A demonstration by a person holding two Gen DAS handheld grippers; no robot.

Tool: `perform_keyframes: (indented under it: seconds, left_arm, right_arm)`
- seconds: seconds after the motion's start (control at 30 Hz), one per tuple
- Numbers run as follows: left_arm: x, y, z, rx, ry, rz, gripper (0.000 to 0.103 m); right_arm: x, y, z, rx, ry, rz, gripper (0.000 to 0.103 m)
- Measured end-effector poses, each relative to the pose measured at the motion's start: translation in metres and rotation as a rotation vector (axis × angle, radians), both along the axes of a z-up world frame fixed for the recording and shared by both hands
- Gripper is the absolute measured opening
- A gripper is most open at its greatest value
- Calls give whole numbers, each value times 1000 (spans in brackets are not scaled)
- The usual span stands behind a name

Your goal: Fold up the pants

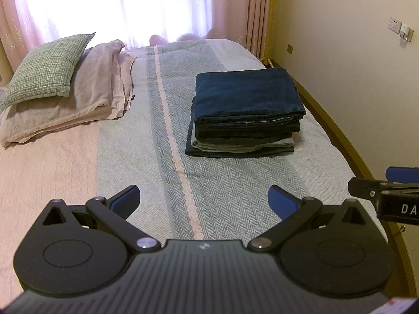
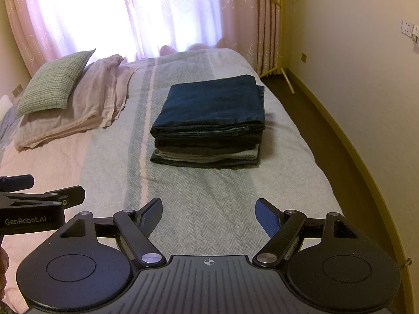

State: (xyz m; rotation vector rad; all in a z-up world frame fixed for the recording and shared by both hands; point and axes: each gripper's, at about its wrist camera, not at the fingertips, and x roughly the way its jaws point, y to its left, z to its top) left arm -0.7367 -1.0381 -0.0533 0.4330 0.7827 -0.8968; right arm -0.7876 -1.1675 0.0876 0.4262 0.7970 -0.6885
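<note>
A stack of folded pants point(image 1: 243, 115) point(image 2: 209, 125) lies on the bed, dark blue denim on top, darker and pale grey pairs beneath. My left gripper point(image 1: 204, 201) hovers over the striped bedspread in front of the stack, open and empty. My right gripper point(image 2: 208, 214) is also open with nothing between its blue pads, a short way before the stack. Each gripper shows at the edge of the other's view: the right gripper point(image 1: 392, 191) at the right side, the left gripper point(image 2: 31, 198) at the left side.
A green checked pillow point(image 1: 47, 68) rests on folded pinkish bedding point(image 1: 78, 99) at the back left. The bedspread point(image 1: 222, 196) is grey herringbone with a pink stripe. Pink curtains point(image 2: 131, 13) hang behind. A wall point(image 2: 353, 78) and floor strip run along the bed's right edge.
</note>
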Motion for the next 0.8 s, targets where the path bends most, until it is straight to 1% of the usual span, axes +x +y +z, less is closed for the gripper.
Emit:
perform_keyframes:
  seconds: [0.33, 0.67, 0.8]
  left_arm:
    - [-3, -7, -4, 8, -3, 5, 102]
    - [-10, -25, -9, 21, 5, 38, 102]
    - [-16, -30, -10, 1, 16, 59, 102]
  right_arm:
    - [-2, -5, 0, 4, -1, 1, 75]
    - [-8, -26, -2, 13, 8, 27, 75]
    - [-15, -35, -3, 18, 10, 40, 75]
